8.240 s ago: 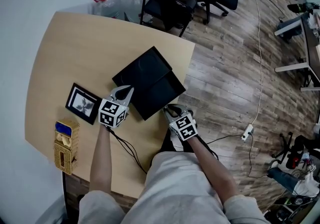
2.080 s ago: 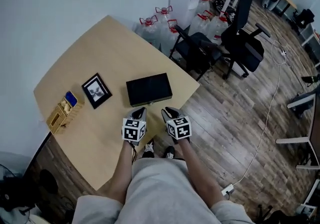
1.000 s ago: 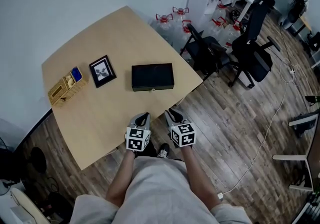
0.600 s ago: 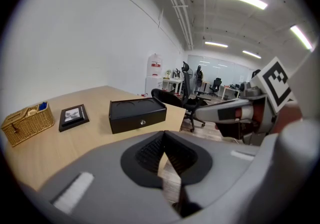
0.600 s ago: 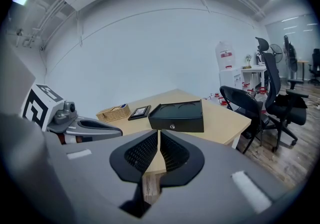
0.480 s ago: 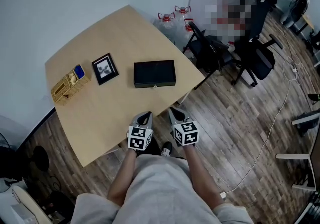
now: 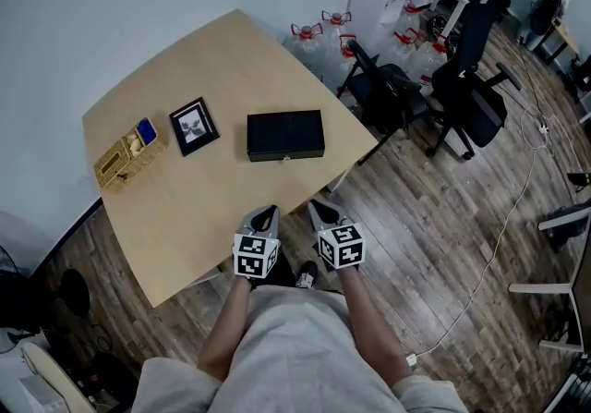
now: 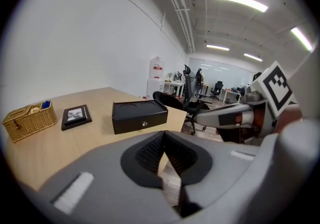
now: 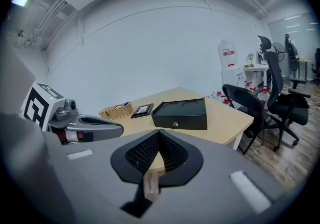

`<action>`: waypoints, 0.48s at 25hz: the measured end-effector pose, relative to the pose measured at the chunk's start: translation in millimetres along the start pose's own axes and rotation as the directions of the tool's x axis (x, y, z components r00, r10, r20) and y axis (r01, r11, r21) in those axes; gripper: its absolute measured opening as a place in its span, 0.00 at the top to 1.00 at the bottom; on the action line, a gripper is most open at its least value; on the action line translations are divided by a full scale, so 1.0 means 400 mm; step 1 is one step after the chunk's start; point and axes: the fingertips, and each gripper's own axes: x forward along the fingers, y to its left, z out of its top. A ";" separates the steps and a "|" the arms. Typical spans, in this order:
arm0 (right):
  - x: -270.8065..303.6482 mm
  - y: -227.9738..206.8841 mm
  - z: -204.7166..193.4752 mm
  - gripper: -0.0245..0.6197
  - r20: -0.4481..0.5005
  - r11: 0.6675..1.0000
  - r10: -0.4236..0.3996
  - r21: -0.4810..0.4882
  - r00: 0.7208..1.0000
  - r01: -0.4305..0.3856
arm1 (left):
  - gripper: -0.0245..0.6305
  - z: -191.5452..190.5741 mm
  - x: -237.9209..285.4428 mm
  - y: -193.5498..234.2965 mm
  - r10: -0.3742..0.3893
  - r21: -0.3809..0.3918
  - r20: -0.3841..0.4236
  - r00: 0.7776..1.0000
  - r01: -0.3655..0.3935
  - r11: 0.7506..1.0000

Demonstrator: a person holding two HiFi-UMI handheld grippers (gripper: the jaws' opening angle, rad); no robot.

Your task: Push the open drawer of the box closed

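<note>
The black box [image 7: 285, 135] lies on the light wooden table [image 7: 203, 208] near its right edge. Its drawer sits flush in the front face, with a small metal knob [image 7: 287, 158] showing. The box also appears in the left gripper view [image 8: 139, 116] and in the right gripper view [image 9: 181, 113], well ahead of the jaws. My left gripper [image 7: 269, 212] and right gripper [image 7: 317, 208] hang side by side off the table's near edge, close to my body and far from the box. Both are shut with nothing held: left gripper [image 8: 164, 135], right gripper [image 9: 158, 135].
A framed picture [image 7: 194, 126] and a wicker basket [image 7: 127, 153] lie left of the box. Black office chairs [image 7: 392, 92] and water bottles [image 7: 319, 32] stand beyond the table's right side. Wooden floor spreads to the right, with a cable [image 7: 503, 217] across it.
Eight seconds ago the drawer stood open with both grippers at the box; now it is closed and I stand back from the table. Over the last half second almost nothing moved.
</note>
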 end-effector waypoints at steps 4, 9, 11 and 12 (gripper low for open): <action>0.000 0.008 -0.012 0.96 -0.009 1.000 0.003 -0.010 1.000 -0.003 | 0.88 -0.003 -0.009 0.006 0.007 -0.026 0.017 1.000 -0.006 1.000; -0.010 0.009 -0.019 0.96 -0.014 1.000 0.000 -0.018 1.000 -0.001 | 0.88 -0.002 -0.016 0.004 0.005 -0.058 0.028 1.000 -0.004 0.998; -0.014 0.006 -0.019 0.96 -0.012 1.000 -0.002 -0.020 1.000 0.002 | 0.88 -0.005 -0.015 0.002 0.002 -0.071 0.027 1.000 -0.001 0.998; -0.016 0.005 -0.020 0.96 -0.011 1.000 -0.003 -0.020 1.000 0.003 | 0.88 -0.006 -0.015 0.000 0.001 -0.075 0.026 1.000 0.001 0.997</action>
